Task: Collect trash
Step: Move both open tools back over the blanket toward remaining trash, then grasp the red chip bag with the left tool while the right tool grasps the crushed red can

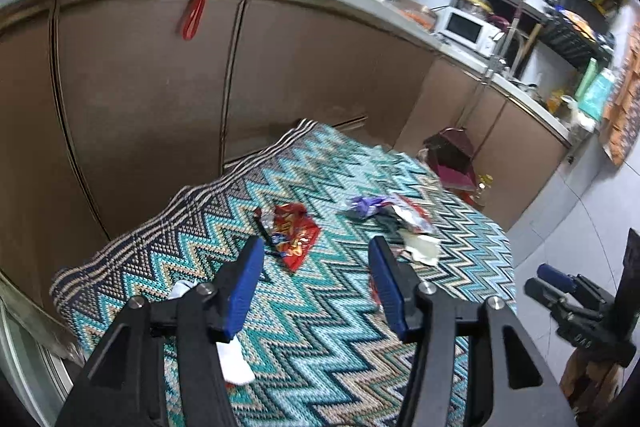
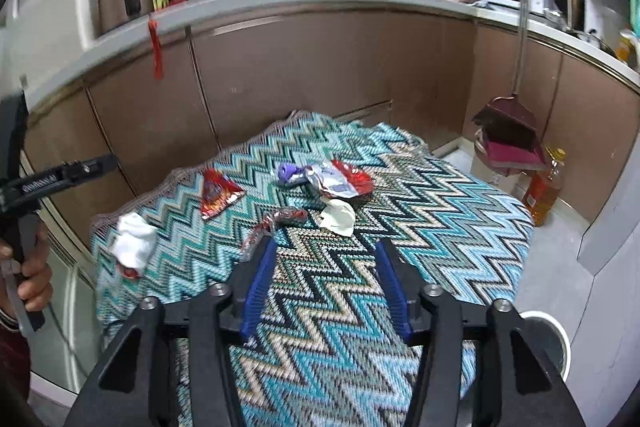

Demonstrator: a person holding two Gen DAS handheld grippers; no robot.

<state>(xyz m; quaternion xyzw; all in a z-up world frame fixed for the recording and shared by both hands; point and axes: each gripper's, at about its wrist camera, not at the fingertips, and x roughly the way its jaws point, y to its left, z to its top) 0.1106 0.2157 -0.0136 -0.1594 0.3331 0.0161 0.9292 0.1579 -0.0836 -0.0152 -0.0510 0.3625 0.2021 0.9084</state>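
Left wrist view: left gripper (image 1: 316, 247) partly hides white tissue (image 1: 236, 363) on rug (image 1: 320, 347).

Zigzag cloth (image 2: 420, 195): teal, light blue, black, cream chevrons. Snack wrapper (image 2: 218, 193): red, orange print. Crumpled tissue (image 2: 134, 241): white. Foil wrapper (image 2: 336, 179): silver, purple, red. Cabinet doors (image 2: 300, 67): brown. Both tongs: black arms, blue pads (image 1: 246, 279). Dustpan (image 2: 512, 135): maroon.
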